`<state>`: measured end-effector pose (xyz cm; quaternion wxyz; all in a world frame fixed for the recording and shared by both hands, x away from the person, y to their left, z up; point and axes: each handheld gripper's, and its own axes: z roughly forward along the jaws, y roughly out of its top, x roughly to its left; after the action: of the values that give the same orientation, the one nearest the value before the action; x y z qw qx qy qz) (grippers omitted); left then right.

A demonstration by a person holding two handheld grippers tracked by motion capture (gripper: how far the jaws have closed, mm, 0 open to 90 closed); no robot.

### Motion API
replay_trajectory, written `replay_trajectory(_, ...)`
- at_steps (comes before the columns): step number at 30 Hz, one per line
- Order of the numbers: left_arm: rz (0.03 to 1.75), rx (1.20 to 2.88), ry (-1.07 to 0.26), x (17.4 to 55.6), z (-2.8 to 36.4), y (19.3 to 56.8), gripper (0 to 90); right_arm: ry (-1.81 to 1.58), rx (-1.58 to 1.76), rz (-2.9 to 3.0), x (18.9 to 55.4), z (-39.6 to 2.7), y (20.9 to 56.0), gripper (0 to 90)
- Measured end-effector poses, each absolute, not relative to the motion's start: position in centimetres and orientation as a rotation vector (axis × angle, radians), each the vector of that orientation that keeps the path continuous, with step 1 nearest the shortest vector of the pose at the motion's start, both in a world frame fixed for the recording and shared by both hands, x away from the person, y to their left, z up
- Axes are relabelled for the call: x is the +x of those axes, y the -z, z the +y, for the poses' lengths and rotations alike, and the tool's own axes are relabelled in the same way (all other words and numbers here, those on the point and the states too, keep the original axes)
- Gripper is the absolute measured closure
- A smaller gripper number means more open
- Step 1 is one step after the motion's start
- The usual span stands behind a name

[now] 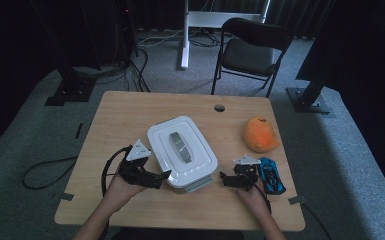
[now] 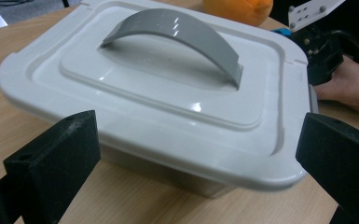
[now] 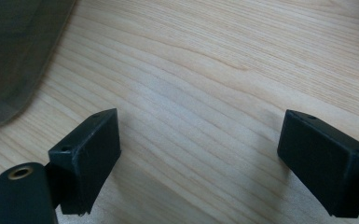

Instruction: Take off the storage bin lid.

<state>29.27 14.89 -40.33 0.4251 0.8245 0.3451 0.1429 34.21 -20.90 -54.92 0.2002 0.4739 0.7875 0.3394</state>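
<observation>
The white box [image 1: 182, 152] sits in the middle of the desk [image 1: 130, 107]. Both your left gripper [image 1: 164, 176] and right gripper [image 1: 223, 177] have jaws released. Its plastic looks stiff and slippery; take the grey handle [image 2: 177, 32].

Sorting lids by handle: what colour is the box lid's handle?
Grey, on a white lid; the handle shows best in the left gripper view.

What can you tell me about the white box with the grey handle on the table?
The white box is a rectangular, glossy plastic-looking container with rounded corners, closed by a stepped lid bearing an arched grey handle. A grey latch sticks out at its near end. It sits flat and angled on the wooden table, near the middle. The left hand-held gripper, jaws open, is at its near left corner; whether it touches the box is unclear.
</observation>
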Motion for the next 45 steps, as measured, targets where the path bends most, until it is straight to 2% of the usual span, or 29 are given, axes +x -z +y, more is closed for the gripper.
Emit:
replay_trajectory(28,0.914,2.134,-0.369,32.4,9.8,40.3,0.2,-0.948,1.325,2.202,34.2,-20.9,54.9,12.3)
replay_trajectory(31,0.945,2.122,-0.368,32.7,9.3,40.4,4.3,-0.948,1.325,2.201,34.2,-20.9,54.9,12.3)
replay_trajectory(45,1.009,2.142,-0.367,33.9,7.0,40.8,4.4,-0.949,1.326,2.201,34.2,-20.9,54.9,12.3)
